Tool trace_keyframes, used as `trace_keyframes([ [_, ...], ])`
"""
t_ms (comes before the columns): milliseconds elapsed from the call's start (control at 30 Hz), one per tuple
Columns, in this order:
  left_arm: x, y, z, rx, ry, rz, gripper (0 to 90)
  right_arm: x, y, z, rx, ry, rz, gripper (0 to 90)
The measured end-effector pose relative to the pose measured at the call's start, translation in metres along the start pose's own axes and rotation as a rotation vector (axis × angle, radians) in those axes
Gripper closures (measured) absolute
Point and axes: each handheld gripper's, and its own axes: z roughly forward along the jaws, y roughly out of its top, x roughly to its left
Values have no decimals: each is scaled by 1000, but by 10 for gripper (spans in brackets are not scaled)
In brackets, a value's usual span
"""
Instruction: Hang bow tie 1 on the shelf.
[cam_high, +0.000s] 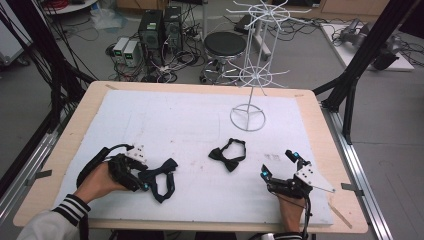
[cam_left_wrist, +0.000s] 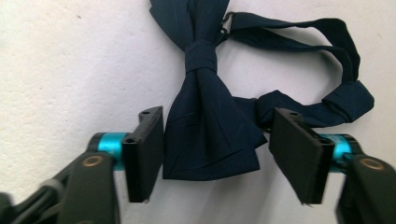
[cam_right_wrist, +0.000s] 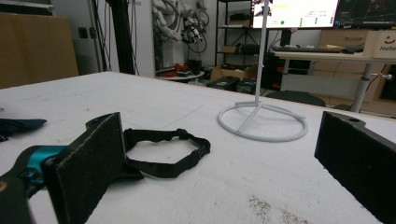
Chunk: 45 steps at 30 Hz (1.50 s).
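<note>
- Navy cloth, finely striped and pinched by a knot at its middle, makes up the bow tie that lies flat on the white mat, at about 7 o'clock on the table in the high view.
- Its neck strap loops out from the knot and folds back on itself in a soft oval; a small metal clasp sits just beside the knot.
- Left gripper straddles one wing of the tie: the cloth lies between the two black pads, one pad just beside the wing's edge, the other standing off with mat showing in the gap, so the claw is released, not yet clenched on the fabric.
- Right gripper rests at about 5 o'clock, its jaws spread wide with nothing between them.
- Second bow tie, black, lies near the mat's middle, well apart from the navy one, its strap curled into a ring.
- White wire rack rises at about 1 o'clock from a round hoop base, with thin spokes at its top.
- Open mat stretches from 9 to 12 o'clock; the pale wooden table edge frames the mat all round.
- Mat surface looks rough and faintly speckled; the jaw pads look like coarse dark foam.
</note>
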Motion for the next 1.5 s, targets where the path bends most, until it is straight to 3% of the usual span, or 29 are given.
trace_keyframes([
  [233, 3, -1, 1, 2, -27, -13, 472, 0, 0, 0, 0, 0, 0, 10],
  [433, 7, -3, 1, -5, 8, -19, 728, 0, 0, 0, -2, -1, -4, 10],
  [533, 7, -4, 0, -5, 18, -24, 793, 0, 0, 0, -3, -1, -5, 10],
  [833, 7, -3, -2, -36, 24, -15, 807, 0, 0, 0, 2, -1, 1, 10],
  [1133, 7, -2, -12, -163, 1, -9, 807, 0, 0, 0, 1, -2, 1, 10],
  [1500, 6, 1, -18, -273, -31, 2, 805, -2, 0, 0, 3, -3, 14, 10],
])
